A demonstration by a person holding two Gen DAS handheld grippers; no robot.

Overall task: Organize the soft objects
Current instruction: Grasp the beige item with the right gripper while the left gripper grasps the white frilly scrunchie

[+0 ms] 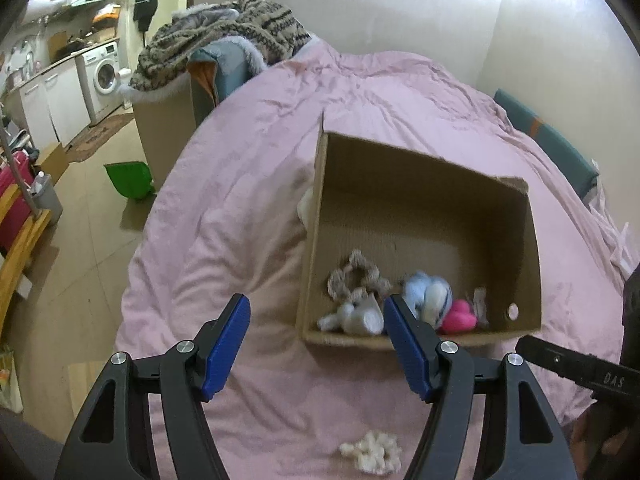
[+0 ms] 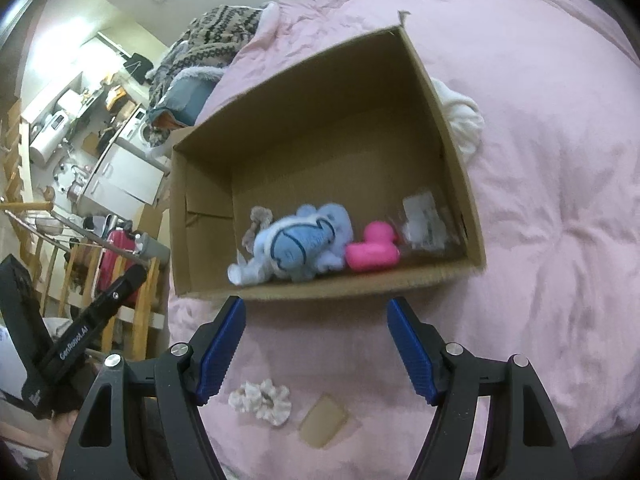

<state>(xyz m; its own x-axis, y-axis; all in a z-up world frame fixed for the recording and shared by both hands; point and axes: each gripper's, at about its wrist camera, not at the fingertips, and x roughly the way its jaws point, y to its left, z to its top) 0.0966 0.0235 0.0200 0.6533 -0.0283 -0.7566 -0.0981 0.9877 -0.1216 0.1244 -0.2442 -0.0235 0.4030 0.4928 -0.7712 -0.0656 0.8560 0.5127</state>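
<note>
An open cardboard box [image 1: 424, 184] [image 2: 320, 112] lies on the pink duvet. Inside are a blue-and-white plush [image 2: 300, 240] [image 1: 428, 294], a pink rubber duck [image 2: 374, 248] [image 1: 460, 320], a beige scrunchie [image 1: 358, 274] and a clear packet [image 2: 422, 222]. A white scrunchie [image 1: 374, 454] [image 2: 262, 400] lies on the duvet in front of the box, beside a tan pad [image 2: 323, 426]. A white soft item [image 2: 462, 120] [image 1: 306, 206] sits behind the box wall. My left gripper [image 1: 316, 344] and right gripper [image 2: 316, 348] are both open and empty, above the duvet before the box.
The pink duvet [image 1: 256, 184] covers the bed. A patterned blanket pile [image 1: 224, 36] and grey cushion lie at the far end. Off the bed's left are a green dustpan [image 1: 130, 180], a washing machine [image 1: 102, 76], a pink suitcase and wooden rails [image 2: 132, 312].
</note>
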